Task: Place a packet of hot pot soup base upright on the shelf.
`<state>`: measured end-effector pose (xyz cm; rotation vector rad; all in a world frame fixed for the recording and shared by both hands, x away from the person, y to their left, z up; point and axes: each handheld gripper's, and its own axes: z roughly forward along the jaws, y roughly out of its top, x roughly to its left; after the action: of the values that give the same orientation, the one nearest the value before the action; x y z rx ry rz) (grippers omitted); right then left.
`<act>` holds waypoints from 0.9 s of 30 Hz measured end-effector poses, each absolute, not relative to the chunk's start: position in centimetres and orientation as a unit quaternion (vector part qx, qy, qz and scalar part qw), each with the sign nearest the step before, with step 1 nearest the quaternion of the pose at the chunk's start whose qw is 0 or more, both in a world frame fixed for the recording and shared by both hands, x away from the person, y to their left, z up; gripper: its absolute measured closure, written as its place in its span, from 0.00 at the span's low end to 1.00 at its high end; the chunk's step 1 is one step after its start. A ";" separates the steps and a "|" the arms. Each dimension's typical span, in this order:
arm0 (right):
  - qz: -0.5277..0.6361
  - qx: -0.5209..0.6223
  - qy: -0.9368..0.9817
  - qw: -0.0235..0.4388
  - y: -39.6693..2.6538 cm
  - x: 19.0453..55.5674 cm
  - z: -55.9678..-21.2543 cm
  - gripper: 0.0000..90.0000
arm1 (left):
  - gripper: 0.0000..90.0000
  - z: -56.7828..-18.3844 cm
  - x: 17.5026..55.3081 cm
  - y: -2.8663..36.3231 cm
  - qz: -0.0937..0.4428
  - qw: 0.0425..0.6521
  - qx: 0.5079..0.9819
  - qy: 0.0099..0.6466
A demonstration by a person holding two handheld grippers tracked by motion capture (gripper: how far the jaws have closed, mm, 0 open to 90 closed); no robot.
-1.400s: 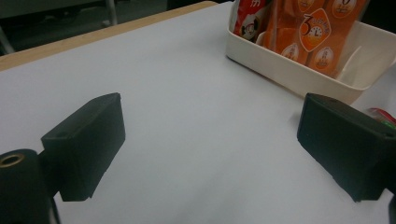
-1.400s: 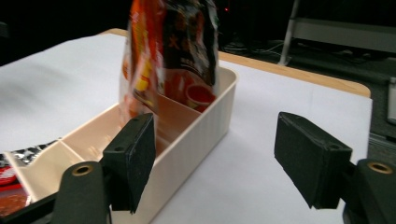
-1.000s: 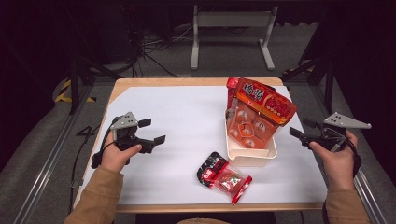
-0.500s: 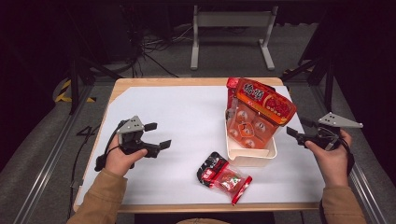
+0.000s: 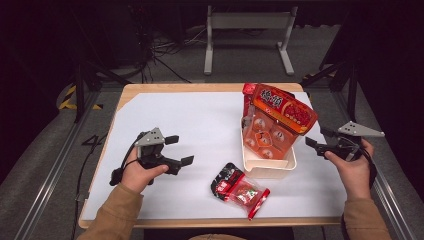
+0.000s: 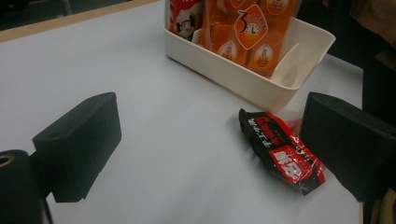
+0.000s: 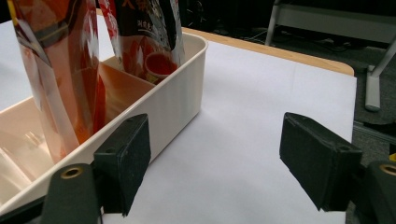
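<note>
A cream plastic bin (image 5: 267,170) stands right of centre on the white table cover, with large orange snack packets (image 5: 280,107) upright in it and leaning over its far rim. A small red-and-black packet (image 5: 240,189) lies flat just in front of the bin. My left gripper (image 5: 180,150) hovers open, left of that packet, and holds nothing. In the left gripper view the red-and-black packet (image 6: 280,151) lies beside the right jaw, with the bin (image 6: 243,77) behind it. My right gripper (image 5: 315,136) is open at the bin's right side, and the bin wall (image 7: 173,112) is close to its left jaw.
The white cover (image 5: 200,120) has bare room at the centre and far left. The wooden table edge (image 5: 200,87) runs along the back. Behind it, a metal stand (image 5: 247,37) and cables (image 5: 165,47) are on the floor. Frame rails flank both table sides.
My left gripper has moved right and slightly forward, toward the red-and-black packet. My right gripper has shifted a little left, toward the bin. Both stay open.
</note>
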<state>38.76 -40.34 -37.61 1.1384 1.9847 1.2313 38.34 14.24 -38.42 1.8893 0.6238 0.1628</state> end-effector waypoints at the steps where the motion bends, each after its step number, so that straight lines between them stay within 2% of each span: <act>1: 0.456 0.422 0.736 0.268 -40.3 38.8 -37.6 0.28 | 0.09 -38.5 38.2 14.0 0.066 0.544 0.795 0.262; 7: 0.457 0.421 0.737 0.264 -40.1 38.8 -37.7 0.28 | 0.14 -38.9 37.4 12.4 0.051 0.547 0.796 0.255; 14: 0.459 0.422 0.736 0.262 -40.1 38.8 -37.8 0.28 | 0.16 -39.4 36.7 10.4 0.023 0.545 0.803 0.240; 27: 0.465 0.421 0.733 0.261 -40.2 38.8 -37.6 0.28 | 0.24 -40.2 35.9 8.3 0.012 0.547 0.805 0.228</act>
<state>38.82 -40.20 -37.60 1.1411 1.9856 1.2591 35.87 8.30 -40.19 1.9091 0.5414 0.0293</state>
